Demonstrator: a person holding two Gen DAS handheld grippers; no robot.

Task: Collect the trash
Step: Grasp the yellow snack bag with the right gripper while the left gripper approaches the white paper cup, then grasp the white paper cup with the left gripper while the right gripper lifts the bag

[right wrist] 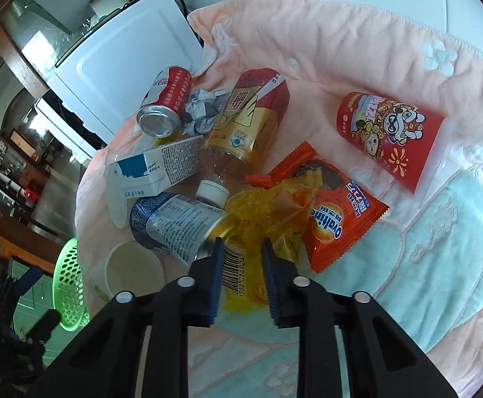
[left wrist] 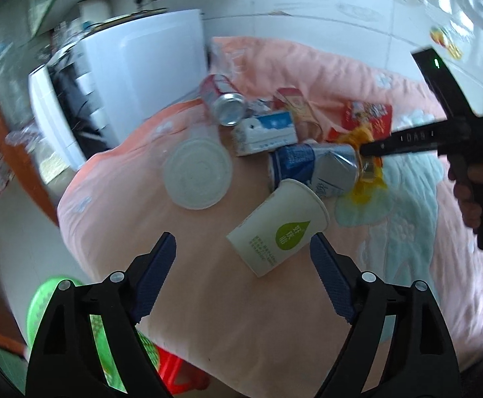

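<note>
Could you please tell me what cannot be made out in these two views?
- Left view: right gripper tips hidden behind the blue can.
- Right view: paper cup mostly hidden behind the gripper.
- Right view: green basket contents cut off at the edge.

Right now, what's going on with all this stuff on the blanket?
A person is clearing trash off a pink blanket with two handheld grippers. The right gripper is shut on a yellow wrapper in the pile, beside a blue can. The left gripper hangs open just short of a tipped white paper cup. A green basket waits beside the blanket.
</note>
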